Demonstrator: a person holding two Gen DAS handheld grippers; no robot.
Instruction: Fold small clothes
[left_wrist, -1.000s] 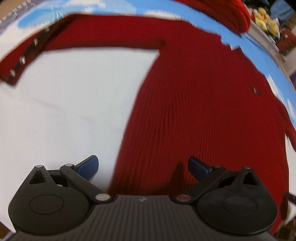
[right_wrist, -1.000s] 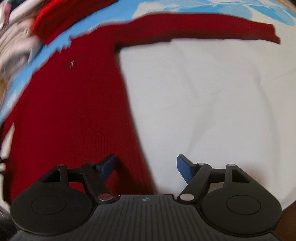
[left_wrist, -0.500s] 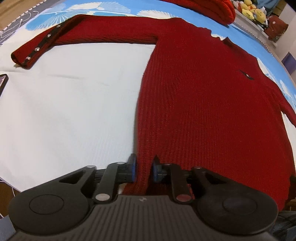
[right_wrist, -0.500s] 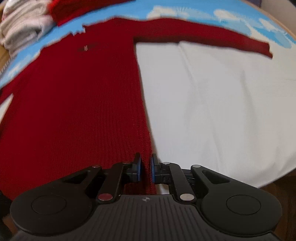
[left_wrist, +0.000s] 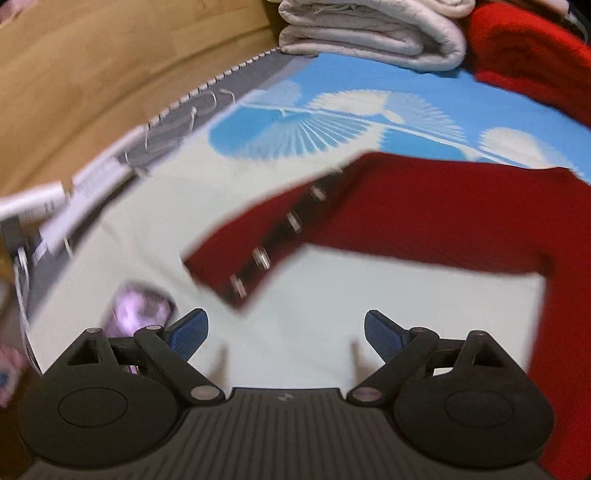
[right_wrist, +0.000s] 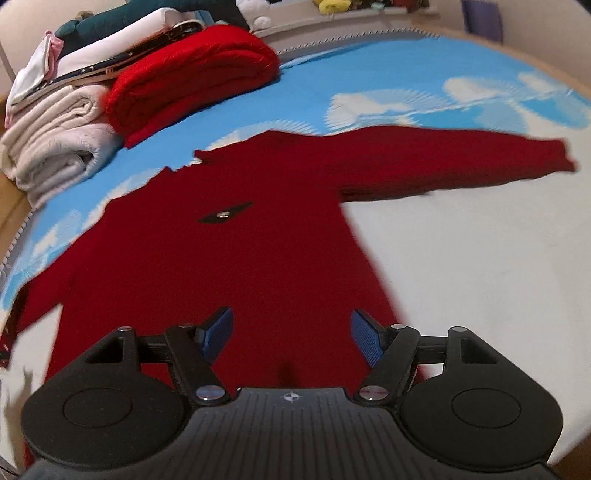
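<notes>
The left gripper (left_wrist: 286, 334) has its fingers spread wide and empty over white cloth (left_wrist: 332, 314), with the buttoned cuff (left_wrist: 258, 254) of the red sweater's (right_wrist: 229, 258) sleeve just ahead of them. The right gripper (right_wrist: 291, 334) is likewise spread and holds nothing, its fingers over the sweater's lower body. A stack of folded clothes (right_wrist: 110, 92) lies far beyond its left finger.
</notes>
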